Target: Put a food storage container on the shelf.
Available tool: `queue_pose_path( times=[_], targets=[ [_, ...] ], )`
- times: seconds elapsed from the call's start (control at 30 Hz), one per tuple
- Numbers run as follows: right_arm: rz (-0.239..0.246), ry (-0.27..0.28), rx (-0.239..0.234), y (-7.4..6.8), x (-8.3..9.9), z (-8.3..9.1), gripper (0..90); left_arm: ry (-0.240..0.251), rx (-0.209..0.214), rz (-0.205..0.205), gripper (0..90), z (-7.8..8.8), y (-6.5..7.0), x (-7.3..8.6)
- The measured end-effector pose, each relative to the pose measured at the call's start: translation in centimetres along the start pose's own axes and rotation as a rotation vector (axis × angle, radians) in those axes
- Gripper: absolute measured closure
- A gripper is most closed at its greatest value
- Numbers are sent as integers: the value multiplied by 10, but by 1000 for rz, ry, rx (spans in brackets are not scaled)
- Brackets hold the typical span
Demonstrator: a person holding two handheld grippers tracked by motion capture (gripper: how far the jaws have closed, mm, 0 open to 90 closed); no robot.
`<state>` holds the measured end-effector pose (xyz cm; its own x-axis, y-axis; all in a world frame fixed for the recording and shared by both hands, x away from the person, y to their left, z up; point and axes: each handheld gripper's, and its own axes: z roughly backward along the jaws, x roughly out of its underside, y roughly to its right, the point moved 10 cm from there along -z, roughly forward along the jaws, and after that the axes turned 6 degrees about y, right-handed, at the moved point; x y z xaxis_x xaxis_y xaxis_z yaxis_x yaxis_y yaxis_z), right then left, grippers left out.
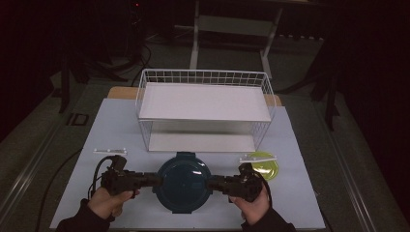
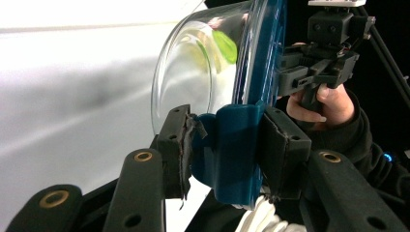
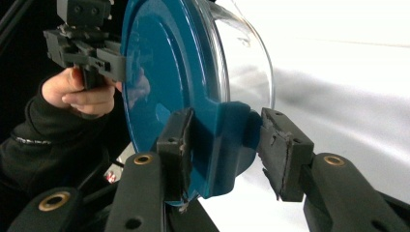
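Plainly, the glass bowl with the blue lid (image 1: 184,182) hangs between the two tongs over the near edge of the counter (image 1: 300,193), just in front of the white wire shelf rack (image 1: 203,108). The left tongs (image 1: 155,180) and right tongs (image 1: 212,183) each clamp a blue latch tab on opposite sides, which I judge keeps the load level while carried.

From above, the lid hides the glass. The left gripper view shows the clear bowl wall (image 2: 193,72) and a green shape through it, likely the green plate (image 1: 265,166). The right gripper view shows the lid face (image 3: 159,72) and the person's other hand (image 3: 80,96).
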<state>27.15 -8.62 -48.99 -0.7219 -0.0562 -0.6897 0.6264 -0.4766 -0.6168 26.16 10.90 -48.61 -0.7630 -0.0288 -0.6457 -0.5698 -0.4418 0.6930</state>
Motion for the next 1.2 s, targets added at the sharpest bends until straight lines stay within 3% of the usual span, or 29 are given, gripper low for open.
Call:
queue_pose_path(
  times=[0.03,0.3,0.57,0.93,1.2],
  targets=[
    [12,21,8,0,-9,7,565,11,13,-13,575,-5,7,-10],
    [54,52,20,0,-36,24,565,36,22,-45,574,-15,19,-35],
    [61,94,28,0,-62,36,564,64,24,-76,574,-20,29,-65],
    [73,163,26,-6,-116,58,565,122,20,-141,573,-24,54,-123],
    [86,198,33,-7,-155,70,566,159,38,-149,573,-30,63,-159]
  ],
)
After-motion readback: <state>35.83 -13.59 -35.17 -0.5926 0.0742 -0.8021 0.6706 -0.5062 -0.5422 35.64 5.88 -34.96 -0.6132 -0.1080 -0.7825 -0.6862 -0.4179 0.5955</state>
